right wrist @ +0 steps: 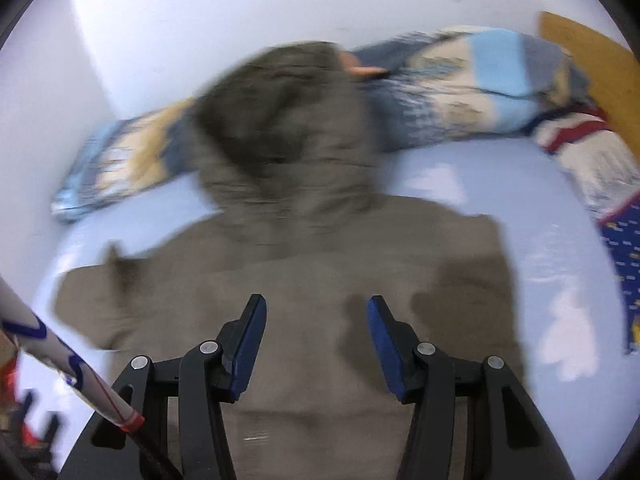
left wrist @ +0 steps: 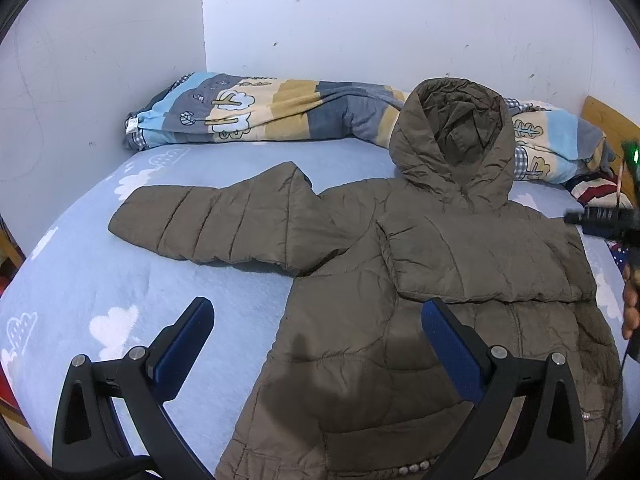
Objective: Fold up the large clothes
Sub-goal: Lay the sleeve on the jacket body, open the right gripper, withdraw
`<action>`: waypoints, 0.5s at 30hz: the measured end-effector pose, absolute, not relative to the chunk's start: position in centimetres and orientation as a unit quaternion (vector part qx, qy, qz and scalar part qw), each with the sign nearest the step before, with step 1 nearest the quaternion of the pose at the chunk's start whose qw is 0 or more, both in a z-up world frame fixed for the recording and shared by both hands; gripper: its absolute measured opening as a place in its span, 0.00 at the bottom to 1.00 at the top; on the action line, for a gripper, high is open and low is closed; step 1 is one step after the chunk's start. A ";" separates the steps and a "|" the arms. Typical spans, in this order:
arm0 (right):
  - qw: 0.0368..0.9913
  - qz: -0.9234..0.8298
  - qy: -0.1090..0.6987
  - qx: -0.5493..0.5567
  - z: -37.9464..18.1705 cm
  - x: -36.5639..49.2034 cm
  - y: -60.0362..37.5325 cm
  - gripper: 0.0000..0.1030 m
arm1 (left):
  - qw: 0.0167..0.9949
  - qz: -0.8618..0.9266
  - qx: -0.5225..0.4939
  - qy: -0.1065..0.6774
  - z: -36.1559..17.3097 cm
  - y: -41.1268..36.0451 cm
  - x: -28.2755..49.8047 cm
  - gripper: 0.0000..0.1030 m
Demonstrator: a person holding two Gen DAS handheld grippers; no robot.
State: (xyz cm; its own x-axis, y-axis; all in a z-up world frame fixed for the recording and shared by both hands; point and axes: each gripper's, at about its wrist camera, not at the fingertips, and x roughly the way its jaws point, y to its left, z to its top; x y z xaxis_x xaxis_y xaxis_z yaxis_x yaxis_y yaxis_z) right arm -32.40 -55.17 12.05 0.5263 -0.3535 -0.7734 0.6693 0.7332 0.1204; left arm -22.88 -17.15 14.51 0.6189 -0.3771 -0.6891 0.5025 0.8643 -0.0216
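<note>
Pale blue bedsheet with white cloud prints (left wrist: 80, 272) covers a bed set into a corner of white walls (left wrist: 360, 20).

One olive-brown quilted hooded puffer jacket (left wrist: 360, 320) lies flat on that sheet, hood (left wrist: 452, 140) toward the wall. One sleeve (left wrist: 208, 220) stretches out sideways on the sheet; the other sleeve (left wrist: 480, 264) is folded across the chest.

One rolled blanket with blue, tan and cream patches (left wrist: 260, 112) runs along the wall behind the jacket, the hood resting against it. One wooden headboard corner (left wrist: 608, 120) shows past the blanket's far end.

Two grippers. Left gripper (left wrist: 316, 328): jaws spread wide, nothing between them, hovering over the jacket's lower body and its edge. Right gripper (right wrist: 316, 328): jaws standing apart, empty, above the jacket's chest.

Left wrist view only: crisp quilting seams, a row of snaps at the hem, the full outstretched sleeve, and the right gripper's dark body with a hand beside the jacket's edge.

Right wrist view only: motion-blurred; a striped red, white and blue cloth (right wrist: 580, 140) by the headboard, and a white sleeve with blue markings (right wrist: 60, 364) low beside the jacket.
</note>
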 end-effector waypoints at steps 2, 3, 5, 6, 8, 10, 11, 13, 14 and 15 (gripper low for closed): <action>0.829 -0.330 0.395 0.217 10.2 -33.3 -57.8 0.55 | 0.894 -0.247 0.087 0.364 14.3 -17.4 -22.8 1.00; 0.822 -0.337 0.398 0.229 9.3 -33.6 -58.9 0.55 | 0.894 -0.246 0.090 0.364 14.3 -17.4 -22.8 1.00; 0.806 -0.346 0.409 0.251 7.4 -33.8 -60.8 0.55 | 0.893 -0.246 0.095 0.364 14.1 -17.7 -22.8 1.00; 0.798 -0.345 0.419 0.261 6.2 -33.8 -61.4 0.55 | 0.893 -0.246 0.096 0.365 14.0 -17.8 -22.7 1.00; 0.785 -0.328 0.438 0.291 3.7 -33.4 -62.1 0.55 | 0.892 -0.246 0.099 0.366 13.8 -18.0 -22.6 1.00; 0.784 -0.323 0.443 0.290 2.8 -33.0 -62.0 0.57 | 0.892 -0.244 0.102 0.367 13.7 -18.0 -22.6 1.00; 0.786 -0.323 0.446 0.283 2.8 -32.8 -61.9 0.59 | 0.892 -0.243 0.101 0.368 13.6 -18.0 -22.6 1.00; 0.785 -0.336 0.446 0.269 3.8 -32.7 -61.4 0.59 | 0.892 -0.242 0.099 0.369 13.7 -17.9 -22.5 1.00; 0.789 -0.348 0.436 0.256 4.7 -32.8 -60.8 0.59 | 0.892 -0.241 0.098 0.369 13.7 -17.8 -22.5 1.00; 0.796 -0.352 0.427 0.244 5.6 -32.8 -60.1 0.59 | 0.893 -0.240 0.096 0.369 13.8 -17.7 -22.5 1.00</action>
